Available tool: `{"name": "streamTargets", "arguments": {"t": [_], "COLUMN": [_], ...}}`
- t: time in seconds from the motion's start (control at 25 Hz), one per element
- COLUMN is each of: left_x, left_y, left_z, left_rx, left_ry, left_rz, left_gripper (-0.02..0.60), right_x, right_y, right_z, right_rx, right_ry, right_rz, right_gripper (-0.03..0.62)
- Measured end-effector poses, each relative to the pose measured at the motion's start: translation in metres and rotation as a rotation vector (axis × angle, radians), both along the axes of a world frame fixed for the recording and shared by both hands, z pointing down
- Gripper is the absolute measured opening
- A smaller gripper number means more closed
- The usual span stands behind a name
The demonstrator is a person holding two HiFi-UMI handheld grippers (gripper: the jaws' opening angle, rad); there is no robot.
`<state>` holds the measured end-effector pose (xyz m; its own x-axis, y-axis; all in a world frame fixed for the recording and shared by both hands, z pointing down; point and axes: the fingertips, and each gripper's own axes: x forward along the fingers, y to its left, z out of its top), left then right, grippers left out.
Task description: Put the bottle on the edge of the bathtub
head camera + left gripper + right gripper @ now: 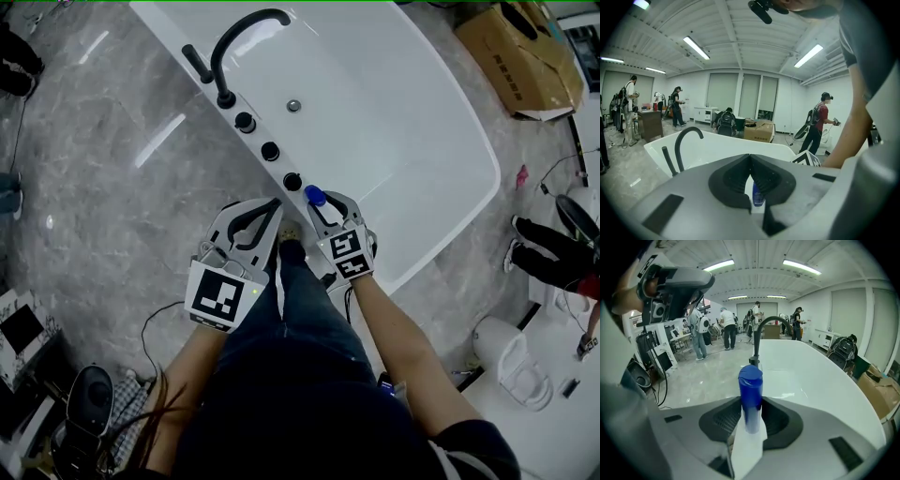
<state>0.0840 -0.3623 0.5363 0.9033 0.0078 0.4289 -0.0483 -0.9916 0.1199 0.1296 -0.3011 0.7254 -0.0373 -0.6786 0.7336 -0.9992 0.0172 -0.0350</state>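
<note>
R claw (330, 202) pinches blue bottle (750, 397) at bathtub (431, 248) rim. L claw (272, 208) pressed together, empty. Left: set down, release.

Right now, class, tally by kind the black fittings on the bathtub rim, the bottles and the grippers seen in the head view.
Black knobs: 3
Black faucet spout: 1
Black hand shower: 1
Blue-capped bottle: 1
Grippers, left gripper and right gripper: 2
Total: 8

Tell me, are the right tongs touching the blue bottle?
Touching. The right gripper view shows the blue bottle standing upright between the right tongs, which press against it on both sides.
</note>
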Motion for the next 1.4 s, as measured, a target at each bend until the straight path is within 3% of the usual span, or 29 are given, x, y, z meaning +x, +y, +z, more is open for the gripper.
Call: {"name": "streamTargets", "arguments": {"t": [0.2, 0.52, 0.68, 0.8, 1.0, 1.2, 1.4], "left_x": [-0.001, -0.001, 0.0, 0.003, 0.0, 0.024, 0.04], "left_y": [0.003, 0.008, 0.006, 0.003, 0.01, -0.004, -0.002], "left_z": [0.003, -0.002, -0.011, -0.02, -0.055, -0.109, -0.177], "left_rx": [-0.003, 0.003, 0.015, 0.033, 0.053, 0.121, 0.175], "left_ry": [-0.005, 0.008, 0.024, 0.045, 0.085, 0.209, 0.315], "left_rz": [0.013, 0.032, 0.043, 0.051, 0.05, 0.045, 0.043], "left_gripper": [0.025, 0.025, 0.025, 0.025, 0.025, 0.025, 0.025], "right_x": [-0.002, -0.007, -0.014, -0.011, -0.002, 0.046, 0.071], "right_y": [0.009, 0.015, 0.014, 0.01, 0.015, -0.007, -0.003], "right_z": [0.011, 0.008, -0.014, -0.045, -0.13, -0.237, -0.327], "right_rx": [0.021, -0.028, 0.018, 0.091, 0.245, 0.477, 0.571], "right_ry": [-0.009, 0.036, 0.032, 0.053, 0.044, 0.115, 0.169], "right_rz": [0.02, -0.015, -0.028, 0.003, 0.168, 0.329, 0.386], "right_gripper": [0.149, 0.152, 0.201, 0.206, 0.201, 0.056, 0.028]}}
